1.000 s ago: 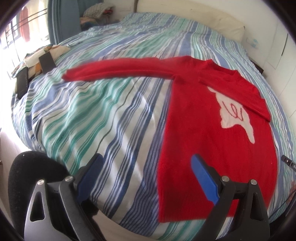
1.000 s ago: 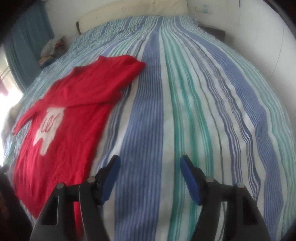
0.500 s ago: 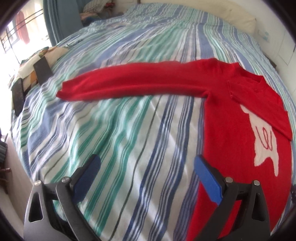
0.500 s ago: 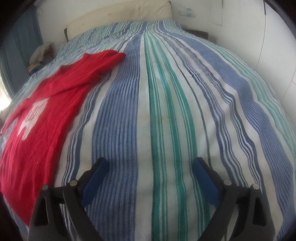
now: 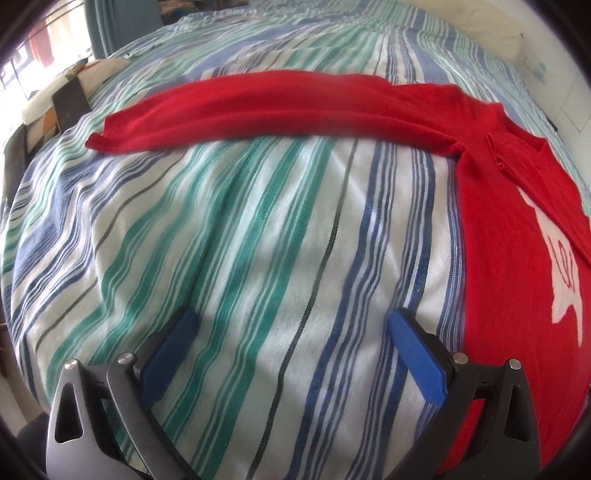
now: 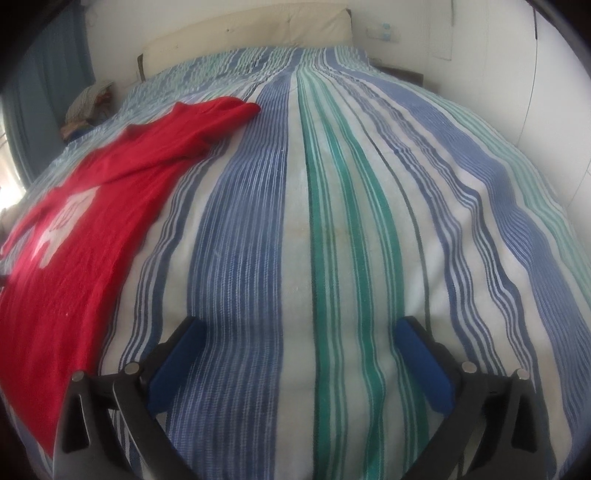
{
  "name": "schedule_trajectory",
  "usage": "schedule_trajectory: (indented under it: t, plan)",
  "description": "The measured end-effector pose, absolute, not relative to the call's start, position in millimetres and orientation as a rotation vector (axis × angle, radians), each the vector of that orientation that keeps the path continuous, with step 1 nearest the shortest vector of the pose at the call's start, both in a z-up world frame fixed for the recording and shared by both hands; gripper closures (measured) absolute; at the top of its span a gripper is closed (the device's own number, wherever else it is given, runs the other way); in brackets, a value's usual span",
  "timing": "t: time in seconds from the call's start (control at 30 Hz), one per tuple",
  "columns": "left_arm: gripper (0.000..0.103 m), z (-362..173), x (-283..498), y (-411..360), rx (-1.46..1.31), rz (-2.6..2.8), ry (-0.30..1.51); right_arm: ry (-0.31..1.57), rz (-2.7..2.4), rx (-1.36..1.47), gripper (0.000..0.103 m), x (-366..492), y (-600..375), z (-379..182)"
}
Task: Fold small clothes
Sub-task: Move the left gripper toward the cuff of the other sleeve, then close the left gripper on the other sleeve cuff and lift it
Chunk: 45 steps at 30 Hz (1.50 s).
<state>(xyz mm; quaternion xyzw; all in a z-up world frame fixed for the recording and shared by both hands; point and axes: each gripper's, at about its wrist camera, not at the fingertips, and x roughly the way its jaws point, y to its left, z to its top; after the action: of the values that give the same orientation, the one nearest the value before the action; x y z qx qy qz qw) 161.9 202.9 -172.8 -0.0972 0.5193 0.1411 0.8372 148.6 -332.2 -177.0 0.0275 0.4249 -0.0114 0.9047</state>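
A red sweater [image 5: 517,206] with a white motif lies flat on the striped bed. In the left wrist view one long sleeve [image 5: 258,107] stretches out to the left. In the right wrist view the sweater [image 6: 85,229] lies at the left, its other sleeve folded across the body. My left gripper [image 5: 293,319] is open and empty, low over bare bedspread left of the sweater's body. My right gripper [image 6: 301,328] is open and empty over bare bedspread to the right of the sweater.
The blue, green and white striped bedspread [image 6: 351,221] covers the whole bed. A cream headboard [image 6: 251,33] and white wall stand behind. A patterned cushion and dark flat objects [image 5: 68,107] lie at the bed's left edge. A heap of clothes [image 6: 88,103] sits at the far left.
Both grippers have moved forward and lower over the bed. The left one has shifted left off the sweater's hem toward the outstretched sleeve. The right gripper's jaws have opened wider.
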Motion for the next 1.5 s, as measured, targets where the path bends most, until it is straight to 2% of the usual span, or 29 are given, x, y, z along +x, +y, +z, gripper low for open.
schedule_trajectory:
  t: [0.3, 0.43, 0.67, 0.87, 1.0, 1.23, 1.4, 1.47, 1.5]
  plan:
    - [0.0, -176, 162, 191, -0.074, 0.302, 1.143, 0.874, -0.025, 0.055, 0.0, 147, -332, -177]
    - [0.001, -166, 160, 198, -0.153, 0.257, 1.189, 0.872, -0.027, 0.053, 0.0, 147, -332, -176]
    - [0.001, -125, 148, 210, -0.263, 0.17, 1.132, 0.87, -0.029, 0.051, 0.0, 147, -332, -177]
    - [0.001, -79, 169, 257, -0.445, 0.075, 1.075, 0.869, -0.029, 0.051, 0.0, 147, -332, -176]
    - [0.001, -53, 192, 323, -0.528, 0.113, 0.973, 0.867, -0.031, 0.049, 0.0, 146, -332, -177]
    - [0.002, -96, 205, 448, -0.751, 0.358, 0.943, 0.863, -0.032, 0.045, 0.0, 147, -333, -178]
    - [0.005, -137, 212, 463, -0.81, 0.397, 0.999, 0.861, -0.033, 0.043, 0.0, 147, -332, -178]
    - [0.009, -145, 222, 457, -0.789, 0.388, 1.024, 0.86, -0.034, 0.041, 0.0, 147, -332, -178]
    - [0.017, -150, 226, 454, -0.783, 0.388, 1.034, 0.859, -0.035, 0.04, 0.0, 147, -332, -178]
